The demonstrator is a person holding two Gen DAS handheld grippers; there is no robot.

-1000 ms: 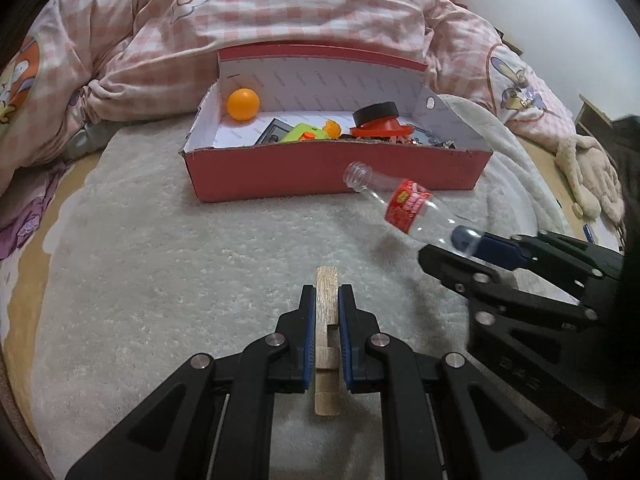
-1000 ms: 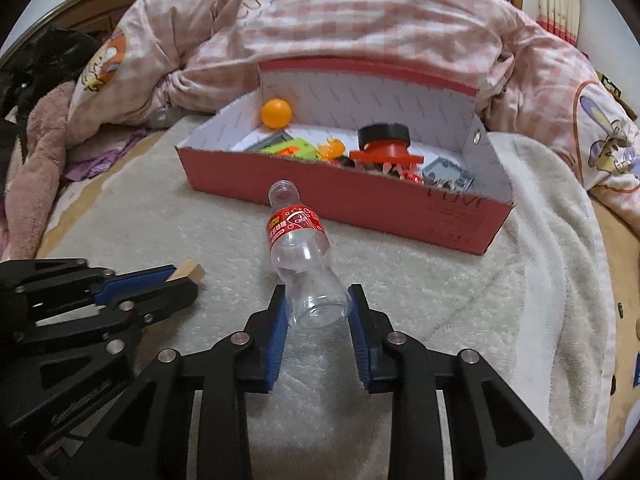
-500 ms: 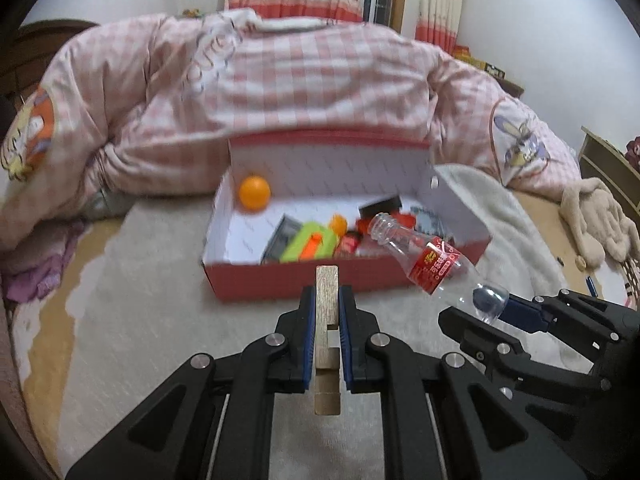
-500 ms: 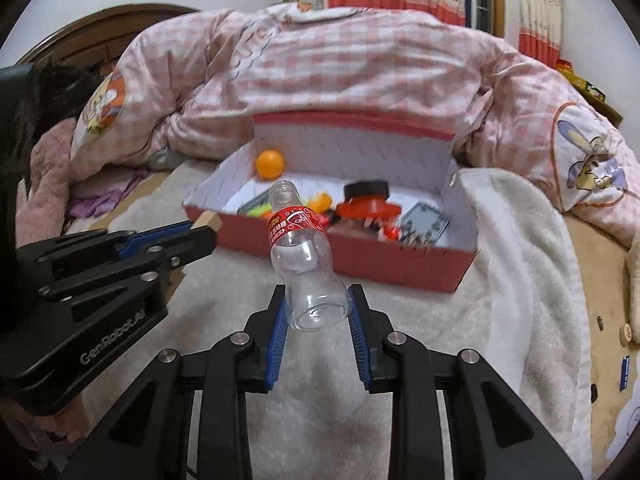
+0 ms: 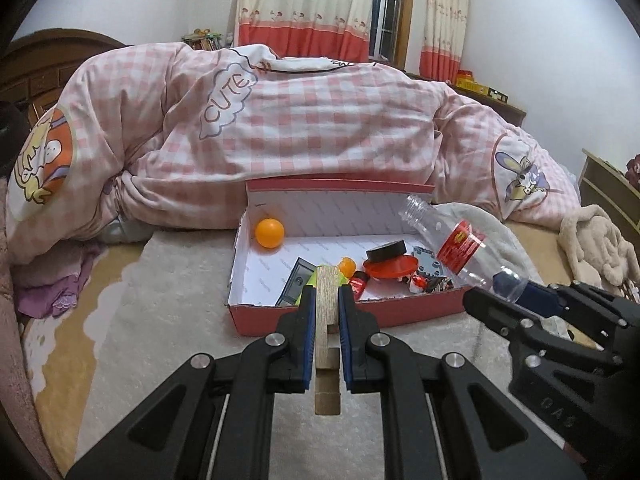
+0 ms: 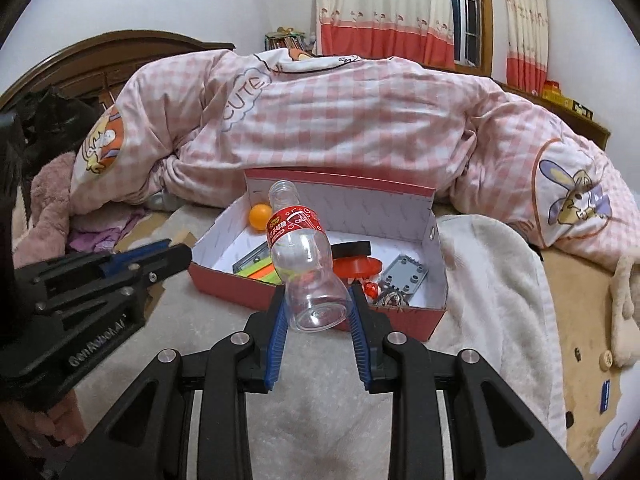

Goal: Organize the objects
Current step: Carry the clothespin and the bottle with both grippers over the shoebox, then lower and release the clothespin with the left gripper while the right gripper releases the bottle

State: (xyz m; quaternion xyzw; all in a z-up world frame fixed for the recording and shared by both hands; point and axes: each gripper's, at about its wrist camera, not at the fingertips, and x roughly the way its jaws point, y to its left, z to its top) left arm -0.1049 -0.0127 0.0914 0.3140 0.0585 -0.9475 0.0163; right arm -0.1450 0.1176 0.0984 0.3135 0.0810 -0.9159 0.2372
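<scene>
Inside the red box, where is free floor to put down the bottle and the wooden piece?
Bare floor lies in the red box between the orange ball and the green toy. The right half is crowded around the red disc and grey plate.

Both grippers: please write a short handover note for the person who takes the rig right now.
Left gripper: shut on the wooden block.
Right gripper: shut on the empty plastic bottle, cap off, neck pointing at the box.
Red box: open on the blanket; orange ball, black-and-red disc and small toys already inside.
Left: put block and bottle in the box.
</scene>
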